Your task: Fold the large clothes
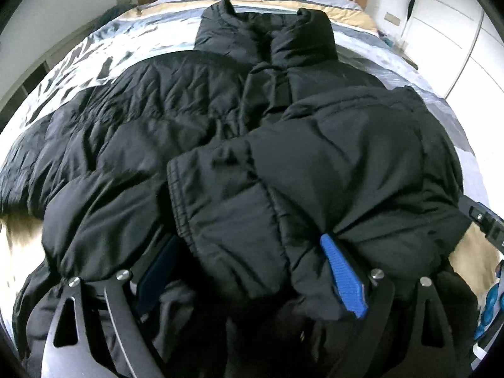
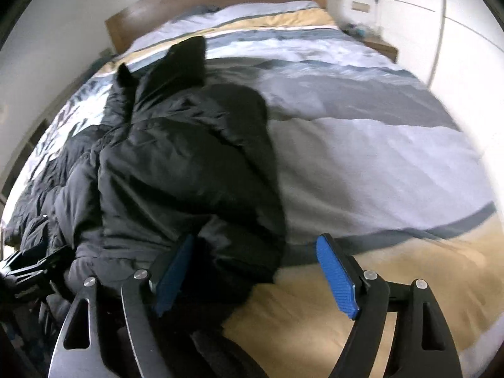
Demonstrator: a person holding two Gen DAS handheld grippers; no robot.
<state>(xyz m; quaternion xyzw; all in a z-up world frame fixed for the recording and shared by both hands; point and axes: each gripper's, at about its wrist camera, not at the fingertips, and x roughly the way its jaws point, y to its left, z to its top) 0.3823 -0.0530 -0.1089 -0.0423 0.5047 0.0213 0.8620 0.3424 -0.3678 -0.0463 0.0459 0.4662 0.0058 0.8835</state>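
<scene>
The left gripper (image 1: pixel 252 271) had its jaws clamped on the black puffer jacket (image 1: pixel 220 132), whose folds half buried its 7 o'clock pad. The right gripper (image 2: pixel 255 271) jaws stood apart over the bed (image 2: pixel 362 157), the jacket hem blurred at 9 o'clock.

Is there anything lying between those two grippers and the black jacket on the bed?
Nothing visible. The jacket bulges between the left gripper's blue pads, and the right gripper stands open at its edge, one pad against the fabric, the other over the bare bedspread.
</scene>
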